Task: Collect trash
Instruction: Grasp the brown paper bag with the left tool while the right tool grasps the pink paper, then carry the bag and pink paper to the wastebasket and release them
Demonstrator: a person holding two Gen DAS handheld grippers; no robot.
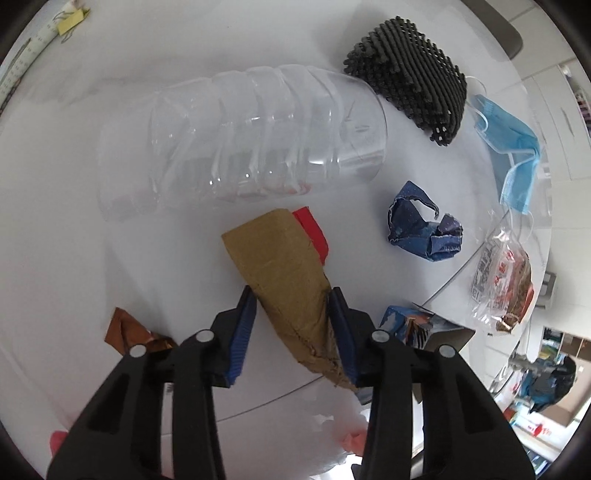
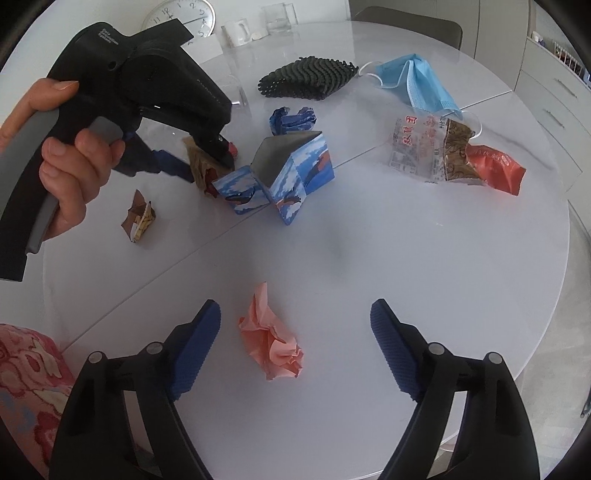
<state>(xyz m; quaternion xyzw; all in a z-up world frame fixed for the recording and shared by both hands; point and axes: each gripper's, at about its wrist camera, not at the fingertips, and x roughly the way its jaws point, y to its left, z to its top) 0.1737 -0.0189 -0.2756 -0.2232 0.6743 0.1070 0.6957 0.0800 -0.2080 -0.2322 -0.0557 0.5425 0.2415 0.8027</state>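
Left gripper (image 1: 291,306) is clamped on the brown cardboard piece (image 1: 284,266), w/ both pads pressing its narrow end at table level, just beside the clear plastic bottle (image 1: 240,144); it's prob light, stiff-ish but crushable, so the edge grip should hold. Right gripper (image 2: 295,332) is spread wide, not touching the crumpled pink paper (image 2: 273,339) lying between its fingers on the white table (image 2: 406,266); that's soft, weightless, so pinch mid-wad. Bottle looks empty; no bin in view.

A home dining area. A round white table (image 2: 369,240) holds a wall clock (image 2: 184,16) lying flat, a white mug (image 2: 238,31) and a clear glass (image 2: 279,18). A grey chair back (image 2: 410,26) stands behind it, with white drawer cabinets (image 2: 550,96) alongside.
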